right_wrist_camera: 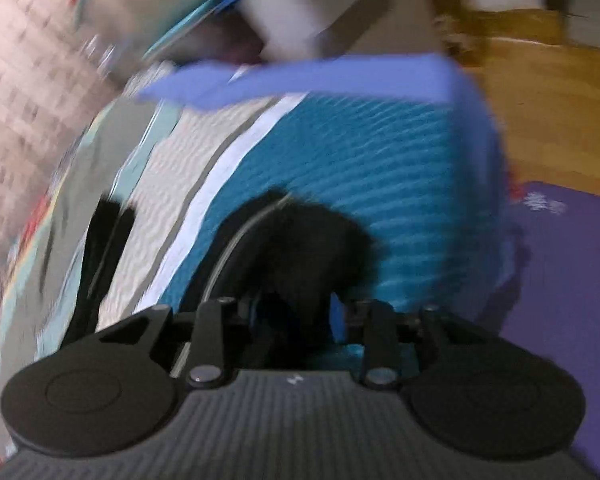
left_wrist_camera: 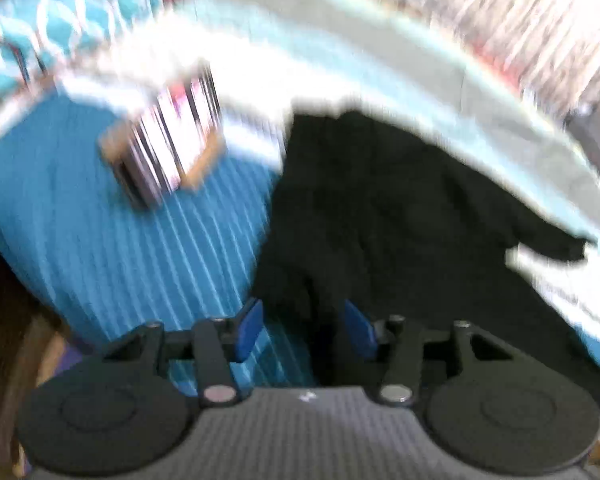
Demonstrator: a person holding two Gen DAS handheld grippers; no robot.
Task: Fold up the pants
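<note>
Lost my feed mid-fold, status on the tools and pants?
Left tool open, black pants between its fingers. Right tool over a bunched pants end, grip unclear in blur. Striped box sits beside the pants on the blue bedspread.

The pants (left_wrist_camera: 380, 216) are matt black cloth. They lie on a ribbed blue bedspread (left_wrist_camera: 112, 240) (woven, striped white). The floor (right_wrist_camera: 540, 112) at far right looks like smooth wood.

Left gripper (left_wrist_camera: 306, 330): black linkage arms, silver pivot screws, blue fingers (left_wrist_camera: 249, 330), ribbed grey body.
Right gripper (right_wrist_camera: 296, 320): same build.
</note>
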